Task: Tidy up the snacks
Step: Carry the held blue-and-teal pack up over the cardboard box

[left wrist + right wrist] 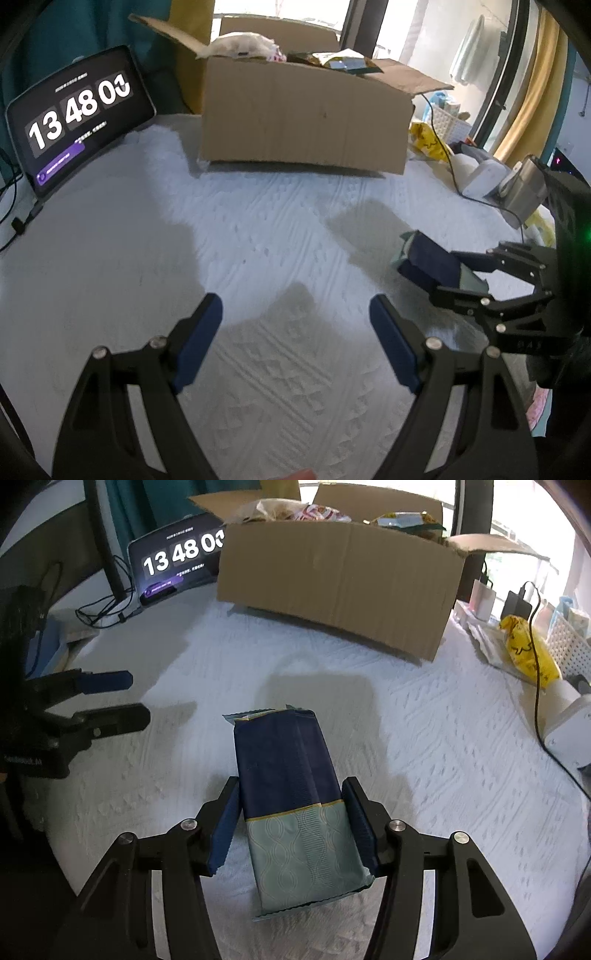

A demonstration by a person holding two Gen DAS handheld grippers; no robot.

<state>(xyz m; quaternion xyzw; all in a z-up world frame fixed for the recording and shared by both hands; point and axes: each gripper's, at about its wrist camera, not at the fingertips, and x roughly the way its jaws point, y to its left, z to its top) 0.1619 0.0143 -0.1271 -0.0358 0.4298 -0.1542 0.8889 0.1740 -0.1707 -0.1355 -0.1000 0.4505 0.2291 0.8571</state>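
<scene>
I see right gripper pinching the snack pack; left gripper spread, empty (box at 12 o'clock).

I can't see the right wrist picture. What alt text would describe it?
The right gripper has its jaws on either side of a navy and pale green snack packet over a white textured cloth. Behind stand an open cardboard box of snacks and a tablet clock; the left gripper is open at left.
</scene>
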